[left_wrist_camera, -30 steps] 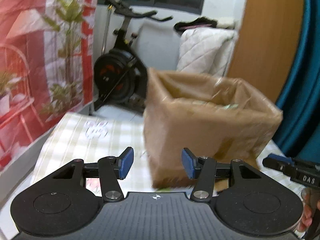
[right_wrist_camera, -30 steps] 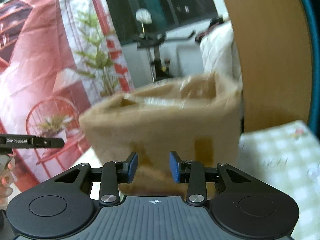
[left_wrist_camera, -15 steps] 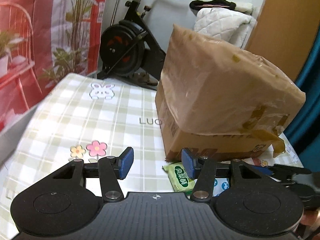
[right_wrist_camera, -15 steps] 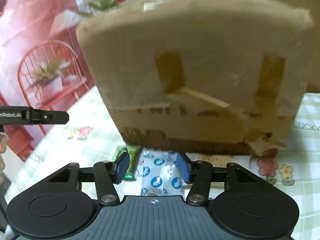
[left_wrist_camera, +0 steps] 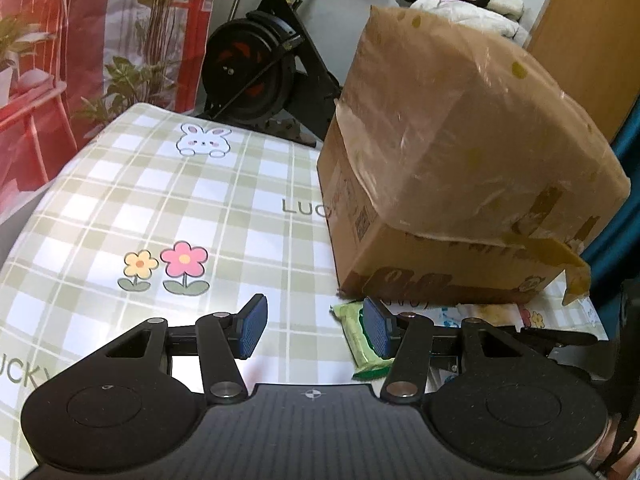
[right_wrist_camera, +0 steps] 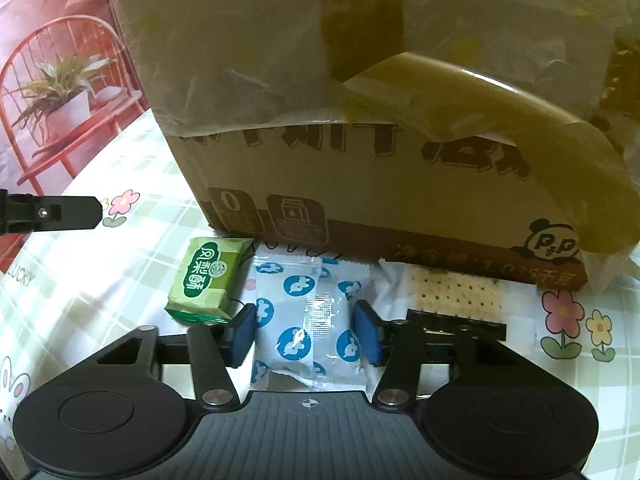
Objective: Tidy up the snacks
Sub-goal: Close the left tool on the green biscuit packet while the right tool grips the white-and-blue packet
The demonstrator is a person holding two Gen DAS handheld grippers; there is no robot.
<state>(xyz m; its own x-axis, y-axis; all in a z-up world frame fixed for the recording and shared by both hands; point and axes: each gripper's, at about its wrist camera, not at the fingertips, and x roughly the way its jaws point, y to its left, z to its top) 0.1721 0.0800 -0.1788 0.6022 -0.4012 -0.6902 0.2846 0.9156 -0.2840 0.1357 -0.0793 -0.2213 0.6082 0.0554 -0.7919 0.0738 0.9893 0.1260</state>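
Three snack packets lie on the checked tablecloth [left_wrist_camera: 160,200] along the front of a taped cardboard box [right_wrist_camera: 360,80]: a green one [right_wrist_camera: 208,280], a white one with blue dots [right_wrist_camera: 308,312] and a cracker packet [right_wrist_camera: 452,292]. My right gripper [right_wrist_camera: 306,334] is low over the blue-dotted packet, its jaws closing with the packet between them; the pads do not visibly squeeze it. My left gripper [left_wrist_camera: 314,332] is open and empty over the cloth, left of the box [left_wrist_camera: 460,152]. The green packet [left_wrist_camera: 356,332] lies just behind its right finger.
An exercise bike [left_wrist_camera: 256,64] stands beyond the table's far edge, and a red printed backdrop [left_wrist_camera: 60,40] hangs on the left. Loose tape flaps [right_wrist_camera: 520,120] hang off the box front. The left gripper's finger [right_wrist_camera: 52,214] reaches in from the left edge of the right wrist view.
Both grippers came down from the level of the box top to just above the cloth. The snack packets came into view, and the blue-dotted one now sits between the right jaws.
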